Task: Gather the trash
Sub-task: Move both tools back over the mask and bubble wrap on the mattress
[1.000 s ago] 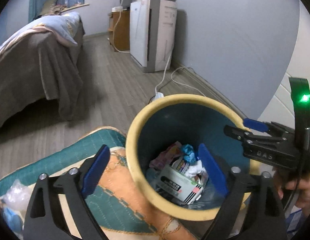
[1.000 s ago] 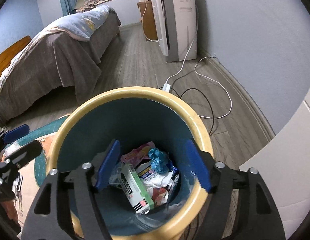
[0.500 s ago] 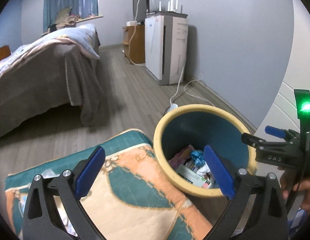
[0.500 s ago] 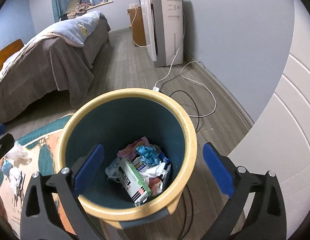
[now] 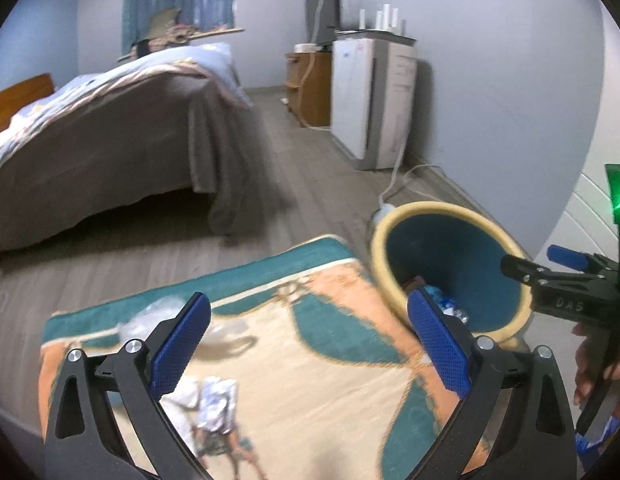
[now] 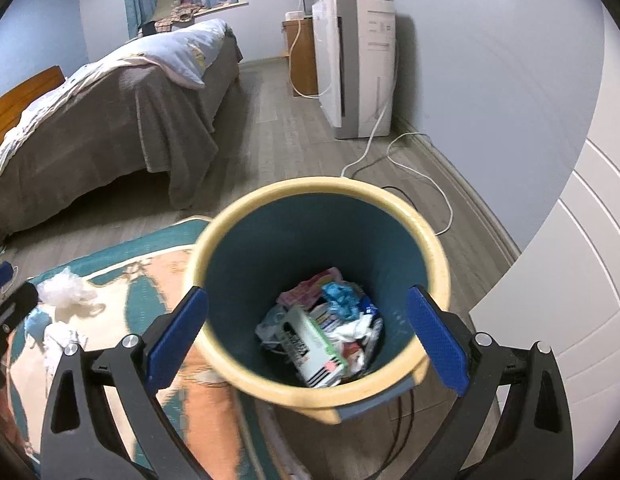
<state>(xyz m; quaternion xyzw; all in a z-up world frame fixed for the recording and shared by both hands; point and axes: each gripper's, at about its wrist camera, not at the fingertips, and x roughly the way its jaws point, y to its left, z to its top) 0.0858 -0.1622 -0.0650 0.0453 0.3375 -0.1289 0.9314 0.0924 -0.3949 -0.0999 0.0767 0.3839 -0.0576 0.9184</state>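
Right wrist view first: our right gripper (image 6: 307, 340) hangs above the bin (image 6: 438, 256), jaws spread wide with nothing between the pads, and the yellow rim fills most of the gap between the two fingers. Ahead of the fingertips, down at the bottom of the bin, lies a heap of collected trash (image 6: 322, 332): a printed carton, a blue crumple, pink wrapping and white paper (so part of the job looks done). Out past the left finger the rug (image 6: 157, 276) stretches away, and on it sits a loose white wad (image 6: 65, 286), with smaller pale scraps (image 6: 59, 338) nearer us, close by that finger's outer side.

From the left wrist view, our left gripper (image 5: 307, 342) is also fully spread and empty, held over the rug (image 5: 330, 360). The bin (image 5: 380, 256) stands just beyond its right finger, touching the rug's edge as far as we can tell. A clear plastic wad (image 5: 157, 316) lies just ahead of the left fingertip, and crumpled white and foil-like scraps (image 5: 213, 404) lie low between the fingers, nearer the left one. Blur hides exactly how many pieces there are.

We judge the task partway through: several items are binned, while at least these few pieces on the rug remain to be picked up and dropped in.
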